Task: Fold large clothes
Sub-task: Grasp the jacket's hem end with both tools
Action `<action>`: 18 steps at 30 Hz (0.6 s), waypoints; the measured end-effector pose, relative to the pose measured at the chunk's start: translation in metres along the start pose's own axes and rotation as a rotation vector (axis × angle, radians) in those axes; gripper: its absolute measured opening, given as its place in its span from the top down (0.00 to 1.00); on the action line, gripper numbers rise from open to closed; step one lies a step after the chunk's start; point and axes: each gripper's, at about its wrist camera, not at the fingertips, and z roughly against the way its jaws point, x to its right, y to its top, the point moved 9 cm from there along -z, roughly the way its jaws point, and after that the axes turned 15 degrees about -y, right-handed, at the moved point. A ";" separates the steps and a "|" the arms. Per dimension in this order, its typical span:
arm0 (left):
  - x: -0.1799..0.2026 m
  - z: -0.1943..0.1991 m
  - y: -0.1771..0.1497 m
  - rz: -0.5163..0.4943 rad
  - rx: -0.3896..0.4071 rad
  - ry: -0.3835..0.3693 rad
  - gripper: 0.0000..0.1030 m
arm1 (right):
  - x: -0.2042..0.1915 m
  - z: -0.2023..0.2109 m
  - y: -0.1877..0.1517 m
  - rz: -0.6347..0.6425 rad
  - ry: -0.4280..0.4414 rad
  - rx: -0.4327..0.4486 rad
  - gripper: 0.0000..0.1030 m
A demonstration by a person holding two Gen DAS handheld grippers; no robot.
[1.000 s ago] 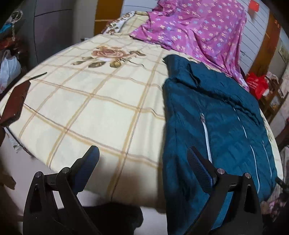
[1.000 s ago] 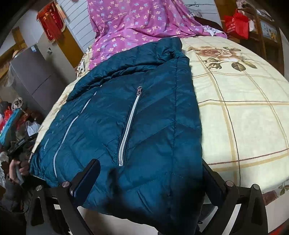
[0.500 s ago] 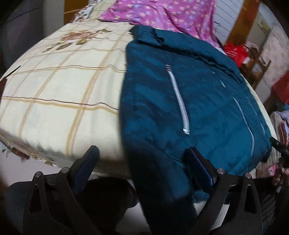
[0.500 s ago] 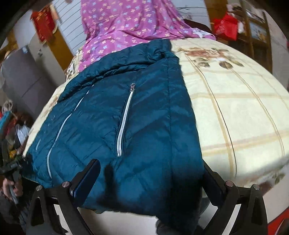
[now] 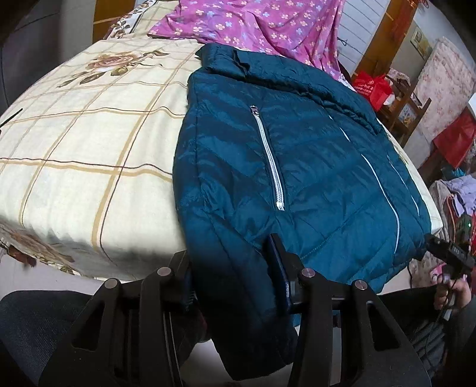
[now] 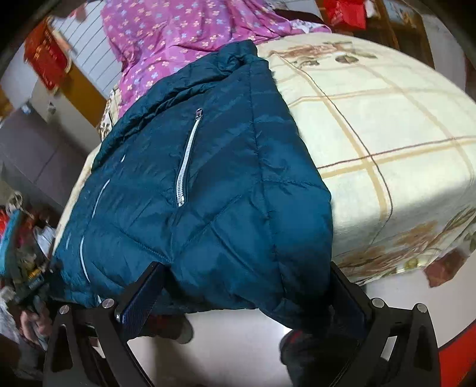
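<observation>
A teal quilted jacket [image 5: 297, 154] with silver zips lies front-up on the bed, its hem hanging over the near edge. My left gripper [image 5: 232, 268] straddles the jacket's hanging lower-left corner, jaws narrowed with the fabric between them. My right gripper [image 6: 247, 294] is open, its fingers either side of the jacket's [image 6: 214, 178] hanging lower-right corner. In the left wrist view the right gripper's hand shows at the far right [image 5: 449, 262].
The bed has a cream checked sheet [image 5: 89, 143] with rose prints. A purple floral garment [image 5: 261, 26] lies at the head of the bed behind the jacket. Red bags [image 5: 374, 89] and cluttered furniture stand beside the bed.
Both grippers moved in onto the jacket's hem corners. The left jaws narrowed around the fabric; the right gripper stayed wide open and came closer.
</observation>
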 end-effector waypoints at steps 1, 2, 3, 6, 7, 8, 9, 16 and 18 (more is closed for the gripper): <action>0.002 -0.001 -0.001 -0.009 -0.004 0.001 0.56 | 0.000 -0.001 0.000 -0.006 0.006 -0.004 0.00; 0.003 -0.001 -0.002 -0.016 -0.007 0.000 0.56 | 0.001 -0.002 0.000 -0.010 0.013 -0.009 0.00; 0.003 -0.001 -0.002 -0.021 -0.009 0.003 0.56 | 0.000 -0.004 0.000 -0.011 0.017 -0.012 0.00; 0.003 0.001 -0.001 -0.016 0.005 -0.007 0.59 | -0.003 -0.006 -0.001 -0.007 0.040 -0.029 0.00; 0.004 0.005 0.000 -0.020 0.024 -0.009 0.64 | -0.004 -0.003 -0.001 -0.003 0.046 -0.028 0.03; 0.004 0.009 0.002 -0.023 0.042 -0.006 0.73 | -0.007 0.001 -0.002 0.001 0.063 -0.025 0.05; 0.004 0.012 0.003 -0.025 0.062 -0.004 0.73 | -0.010 0.006 -0.002 0.009 0.080 -0.013 0.12; -0.003 0.006 0.004 0.006 0.047 0.002 0.73 | -0.018 0.040 0.014 0.010 0.169 0.123 0.20; -0.005 0.002 0.003 0.020 0.029 0.013 0.68 | -0.009 0.032 0.019 -0.029 0.144 0.115 0.18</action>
